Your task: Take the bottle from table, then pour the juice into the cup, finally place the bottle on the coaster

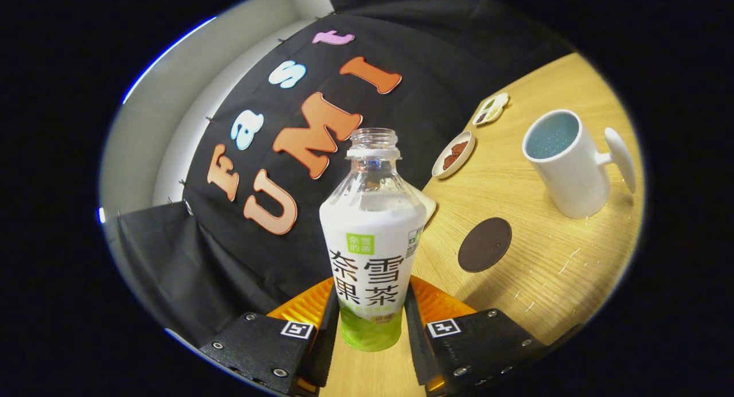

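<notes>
An uncapped juice bottle (373,230) with a clear neck, a white label and a green base stands between my fingers. The gripper (370,305) is shut on it, one finger pressing each side of its lower part. The whole view is tilted, so the wooden table (550,288) slopes away to the right. A round dark brown coaster (484,244) lies on the table just right of the bottle. Beyond the coaster stands a white cup (565,167) with a blue inside, its handle pointing away from the bottle.
A small white dish (454,154) holding brown food sits near the table's far edge, with another little dish (492,109) past it. A white rim (428,205) peeks out behind the bottle. The black cloth wall hangs close behind and left of the bottle.
</notes>
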`<state>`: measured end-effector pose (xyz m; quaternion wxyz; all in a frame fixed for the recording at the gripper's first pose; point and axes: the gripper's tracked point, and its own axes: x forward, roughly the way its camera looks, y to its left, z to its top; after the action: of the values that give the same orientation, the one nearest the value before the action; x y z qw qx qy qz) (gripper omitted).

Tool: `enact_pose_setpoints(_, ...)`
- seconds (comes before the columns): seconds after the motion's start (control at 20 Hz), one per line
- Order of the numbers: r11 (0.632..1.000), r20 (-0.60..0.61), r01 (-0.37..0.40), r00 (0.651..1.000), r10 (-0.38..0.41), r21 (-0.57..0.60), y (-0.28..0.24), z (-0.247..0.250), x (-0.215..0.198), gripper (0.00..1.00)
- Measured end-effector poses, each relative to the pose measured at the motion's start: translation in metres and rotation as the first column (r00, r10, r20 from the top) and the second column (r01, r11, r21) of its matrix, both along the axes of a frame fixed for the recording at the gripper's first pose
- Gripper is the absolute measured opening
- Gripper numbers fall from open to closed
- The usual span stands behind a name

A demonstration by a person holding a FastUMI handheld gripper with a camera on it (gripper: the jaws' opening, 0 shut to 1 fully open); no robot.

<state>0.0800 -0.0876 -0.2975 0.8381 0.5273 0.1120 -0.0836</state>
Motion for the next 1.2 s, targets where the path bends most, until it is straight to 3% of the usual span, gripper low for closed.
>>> enact_pose_setpoints(0.45, 0.942, 0.03, 0.118, 0.991, -0.134, 0.314, -0.027, 0.002, 0.009, 0.57)
enact_pose_setpoints(1.2, 0.781, 0.005, 0.222, 0.961, -0.277, 0.583, -0.047, 0.01, 0.006, 0.57)
